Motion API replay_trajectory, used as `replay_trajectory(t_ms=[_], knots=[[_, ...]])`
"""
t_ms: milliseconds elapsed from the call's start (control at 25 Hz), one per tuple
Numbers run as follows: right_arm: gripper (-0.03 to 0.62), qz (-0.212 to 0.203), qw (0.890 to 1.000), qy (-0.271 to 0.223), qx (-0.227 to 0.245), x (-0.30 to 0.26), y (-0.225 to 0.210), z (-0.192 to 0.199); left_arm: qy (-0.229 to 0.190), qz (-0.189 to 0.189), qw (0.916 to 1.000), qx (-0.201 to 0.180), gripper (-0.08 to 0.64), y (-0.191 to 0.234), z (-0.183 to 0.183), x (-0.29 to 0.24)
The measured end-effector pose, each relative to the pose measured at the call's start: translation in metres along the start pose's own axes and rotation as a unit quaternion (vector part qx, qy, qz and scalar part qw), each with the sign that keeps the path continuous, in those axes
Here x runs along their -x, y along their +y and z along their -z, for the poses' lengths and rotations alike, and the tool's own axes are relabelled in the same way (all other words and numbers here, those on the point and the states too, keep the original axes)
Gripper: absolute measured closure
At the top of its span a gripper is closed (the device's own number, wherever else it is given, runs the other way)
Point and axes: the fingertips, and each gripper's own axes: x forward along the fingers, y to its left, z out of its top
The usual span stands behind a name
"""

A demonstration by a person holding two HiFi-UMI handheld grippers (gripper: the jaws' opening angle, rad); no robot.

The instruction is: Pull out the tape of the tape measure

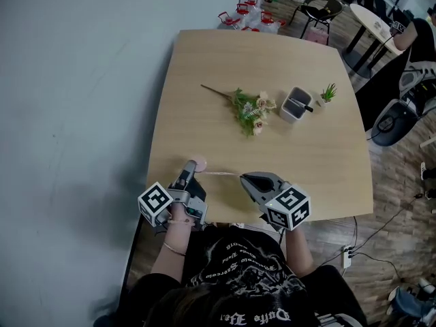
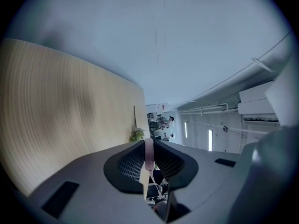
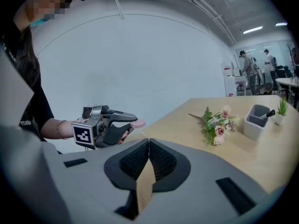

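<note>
A small pink tape measure (image 1: 198, 163) is pinched in my left gripper (image 1: 191, 168) over the near left of the wooden table (image 1: 306, 169). In the left gripper view its pink case (image 2: 149, 154) sits edge-on between the dark pads. A thin pale tape (image 1: 221, 174) runs from it to the right, into my right gripper (image 1: 244, 178), whose jaws are shut on the tape's end. The right gripper view shows its own tips (image 3: 148, 143) closed, the fine tape (image 3: 142, 133) leading up-left, and the left gripper (image 3: 127, 120) holding the tape measure (image 3: 138, 123).
A bunch of artificial flowers (image 1: 251, 109), a grey-white holder (image 1: 296, 104) and a small potted plant (image 1: 328, 92) lie on the far half of the table. Chairs and a round table (image 1: 373, 20) stand at the back right. A cable and power strip (image 1: 347, 254) lie on the floor at right.
</note>
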Motion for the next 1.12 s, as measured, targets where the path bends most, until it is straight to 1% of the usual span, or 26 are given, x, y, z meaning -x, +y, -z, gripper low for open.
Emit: replay_trajectory(t_ms=[80,160,320,400,520,720,840,920,1040,1120], knots=[[0.575,-0.031,0.999,0.016,-0.022,0.001,0.003,0.005,-0.003,-0.003,1.0000,0.004,0.495,0.002,-0.003,0.002],[0.575,-0.061,0.996,0.036,-0.054,0.004,0.004,0.013,-0.009,-0.004,0.9999,0.007,0.495,0.003,-0.008,0.004],[0.576,-0.123,0.983,0.074,-0.118,0.007,0.013,0.029,-0.010,-0.004,0.9999,0.003,0.495,0.003,-0.012,0.005],[0.575,-0.139,0.977,0.080,-0.137,0.007,0.016,0.034,-0.011,-0.009,0.9999,0.002,0.495,0.004,-0.011,0.006],[0.575,-0.124,0.977,0.078,-0.155,0.009,0.009,0.039,-0.023,-0.015,0.9996,0.010,0.495,0.008,-0.016,0.009],[0.575,-0.090,0.978,0.061,-0.181,0.022,-0.014,0.041,-0.046,-0.032,0.9984,-0.003,0.495,0.018,-0.036,0.021],[0.575,-0.071,0.977,0.053,-0.196,0.023,-0.024,0.042,-0.050,-0.038,0.9980,-0.009,0.495,0.022,-0.042,0.025],[0.575,-0.057,0.976,0.057,-0.201,0.023,-0.028,0.045,-0.053,-0.041,0.9977,-0.010,0.495,0.025,-0.043,0.027],[0.575,-0.055,0.975,0.061,-0.207,0.023,-0.029,0.048,-0.055,-0.048,0.9973,-0.002,0.495,0.029,-0.045,0.030],[0.576,-0.057,0.972,0.052,-0.223,0.024,-0.031,0.047,-0.055,-0.055,0.9969,0.001,0.495,0.032,-0.046,0.031]])
